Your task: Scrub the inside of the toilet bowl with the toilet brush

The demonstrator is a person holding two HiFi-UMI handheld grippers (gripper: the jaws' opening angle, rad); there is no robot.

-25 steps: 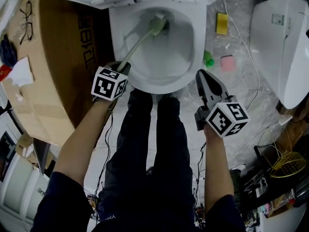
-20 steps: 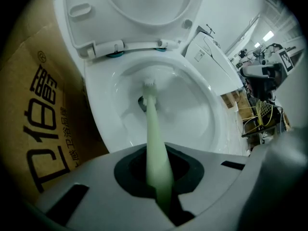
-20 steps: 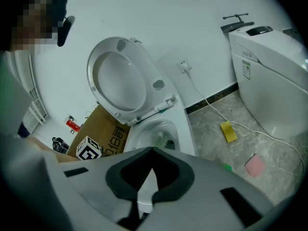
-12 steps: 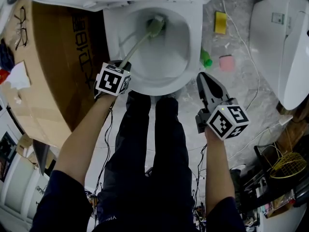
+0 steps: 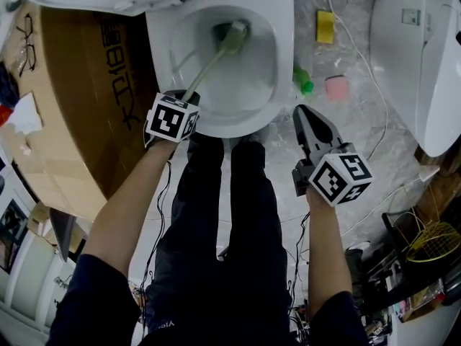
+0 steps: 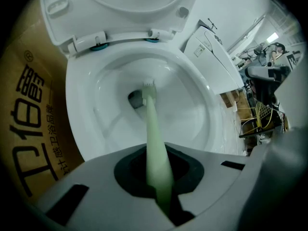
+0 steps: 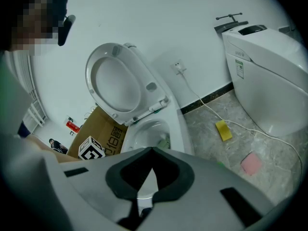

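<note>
Our left gripper (image 5: 185, 98) was clamped on the handle end of the toilet brush (image 5: 212, 61), jaws closed round the pale green shaft. It sat just above the near left edge of the toilet bowl (image 5: 286, 49). From the fingers the brush ran straight ahead and downward. Its long axis slanted from the rim across the basin to the drain opening, where the bristled head (image 6: 147, 88) lay low in the bowl. We judged that any scrubbing stroke would be a push, pull or sweep along that line, driven by the left arm alone. Our right gripper (image 5: 303, 115) hung outside the bowl by its near right edge, jaws together with nothing between them, well apart from the brush.

The bowl was oval, smooth, glossy white ceramic, and the seat and lid (image 6: 120, 13) stood raised behind it. The handle looked like slim plastic, widening toward the grip. Beside the toilet stood a brown cardboard box (image 5: 86, 92). On the grey marbled floor (image 5: 338, 143) lay a yellow sponge (image 5: 325, 26) and a pink sponge (image 5: 336, 87).
</note>
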